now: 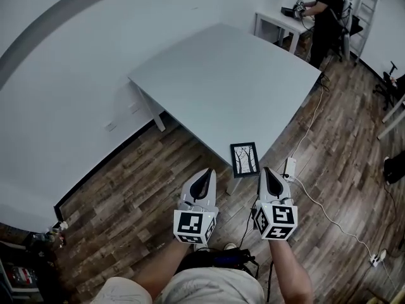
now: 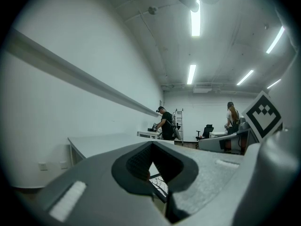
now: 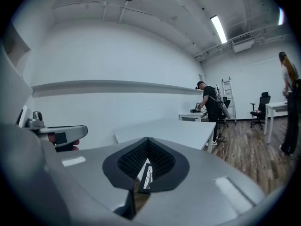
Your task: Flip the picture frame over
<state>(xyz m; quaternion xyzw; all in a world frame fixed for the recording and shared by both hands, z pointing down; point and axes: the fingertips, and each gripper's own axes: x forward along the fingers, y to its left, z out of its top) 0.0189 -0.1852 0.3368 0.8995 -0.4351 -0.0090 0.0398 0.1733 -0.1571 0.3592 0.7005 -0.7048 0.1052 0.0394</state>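
A small black picture frame [image 1: 244, 159] lies face up, showing a bare-tree drawing, at the near corner of the pale grey table [image 1: 234, 75]. Both grippers hover short of that corner, above the wooden floor, apart from the frame. My left gripper [image 1: 204, 171] points at the frame from its lower left, jaws together and empty. My right gripper [image 1: 268, 171] sits just to the frame's lower right, also shut and empty. Part of the frame [image 2: 160, 186] shows through the gap behind the tips of the left gripper [image 2: 153, 144], and the frame [image 3: 146, 177] likewise shows behind the right gripper [image 3: 147, 139].
A white cable [image 1: 316, 198] and a power adapter [image 1: 290, 167] lie on the floor right of the table corner. A person [image 1: 326, 14] works at a white desk [image 1: 278, 23] at the far side, with a ladder [image 1: 367, 11] beside. The table's leg [image 1: 154, 113] stands at left.
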